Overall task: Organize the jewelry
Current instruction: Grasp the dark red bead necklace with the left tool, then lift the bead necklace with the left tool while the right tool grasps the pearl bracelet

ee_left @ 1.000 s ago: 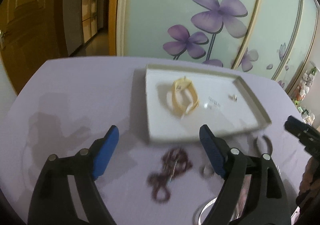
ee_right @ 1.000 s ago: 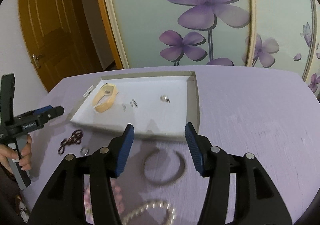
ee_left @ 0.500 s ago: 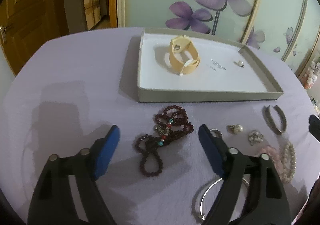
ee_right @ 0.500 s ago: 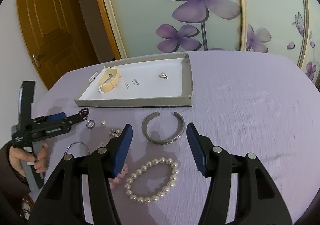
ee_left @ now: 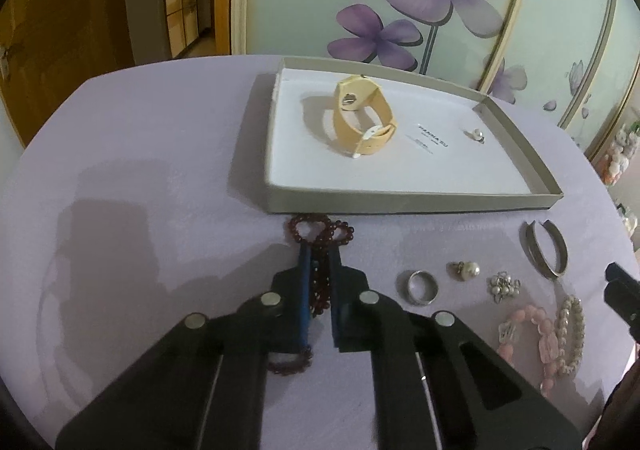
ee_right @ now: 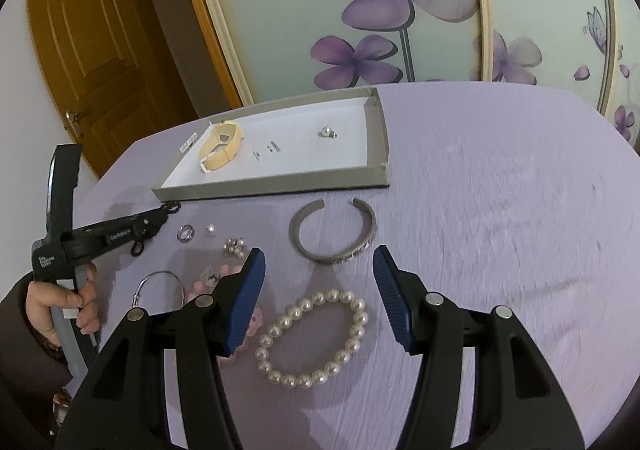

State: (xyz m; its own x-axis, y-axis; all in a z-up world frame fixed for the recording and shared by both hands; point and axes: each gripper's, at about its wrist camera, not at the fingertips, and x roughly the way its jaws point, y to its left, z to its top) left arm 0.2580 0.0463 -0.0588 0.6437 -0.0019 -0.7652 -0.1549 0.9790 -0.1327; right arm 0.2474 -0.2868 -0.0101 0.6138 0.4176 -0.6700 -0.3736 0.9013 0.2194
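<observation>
Left gripper [ee_left: 319, 262] newly clamped on dark bead strand [ee_left: 320, 228]

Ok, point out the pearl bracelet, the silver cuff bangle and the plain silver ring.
pearl bracelet [ee_right: 362, 324]: right wrist view, on a bead of its right side.
silver cuff bangle [ee_right: 298, 240]: right wrist view, on its left curve.
plain silver ring [ee_left: 422, 300]: left wrist view, on its near band.

The left gripper [ee_left: 318, 250] covers the middle of the dark red bead string [ee_left: 320, 228]. The print on the tray [ee_left: 400, 206] floor is too small to read.
</observation>
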